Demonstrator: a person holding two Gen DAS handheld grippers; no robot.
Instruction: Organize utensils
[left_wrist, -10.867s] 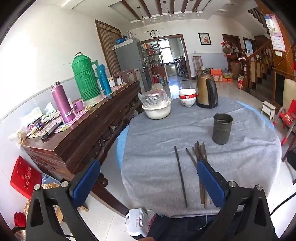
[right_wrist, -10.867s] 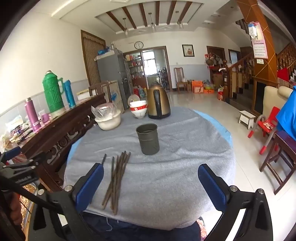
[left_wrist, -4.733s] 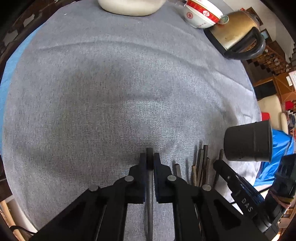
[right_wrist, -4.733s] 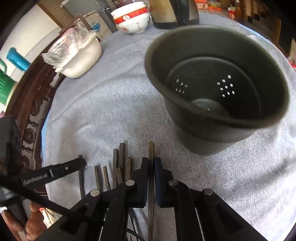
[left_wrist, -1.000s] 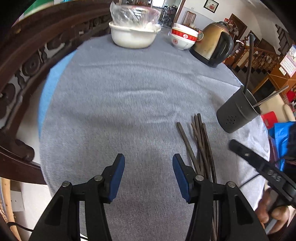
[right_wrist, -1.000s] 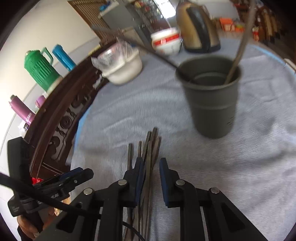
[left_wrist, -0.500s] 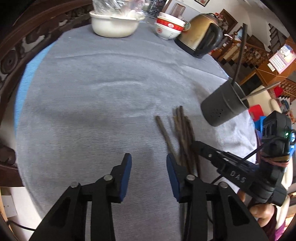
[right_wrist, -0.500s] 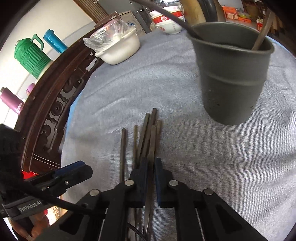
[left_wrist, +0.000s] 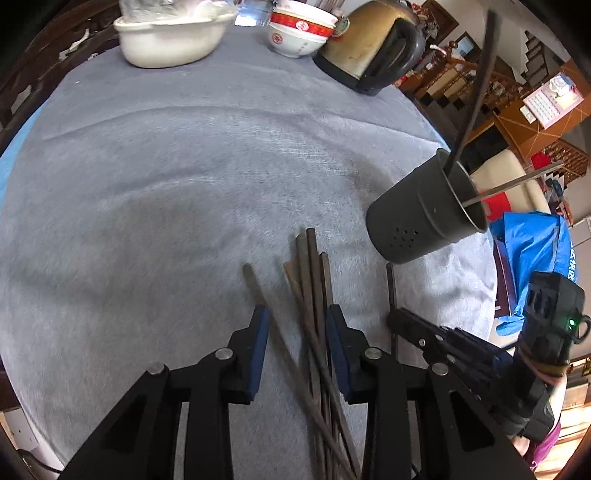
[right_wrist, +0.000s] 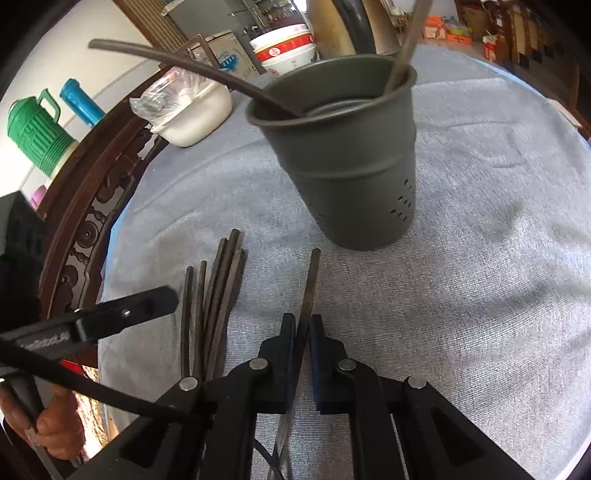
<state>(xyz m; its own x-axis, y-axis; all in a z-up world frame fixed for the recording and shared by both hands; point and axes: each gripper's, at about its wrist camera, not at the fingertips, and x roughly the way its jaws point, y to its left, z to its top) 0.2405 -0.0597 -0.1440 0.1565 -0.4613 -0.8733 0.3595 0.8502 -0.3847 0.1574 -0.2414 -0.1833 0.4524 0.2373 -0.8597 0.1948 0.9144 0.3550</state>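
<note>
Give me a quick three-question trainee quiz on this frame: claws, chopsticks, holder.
1. True or false: the right claw is shut on a single chopstick.
2. How many chopsticks stand in the dark holder? A) none B) two C) five
3. Fill in: the left claw is open, and its blue pads straddle part of the ____ of loose chopsticks lying on the grey cloth.

Key
1. True. It has pulled one stick apart from the pile.
2. B. They lean to opposite sides of the rim.
3. Pile (bundle). The pads are not yet pressing on any stick.
</note>
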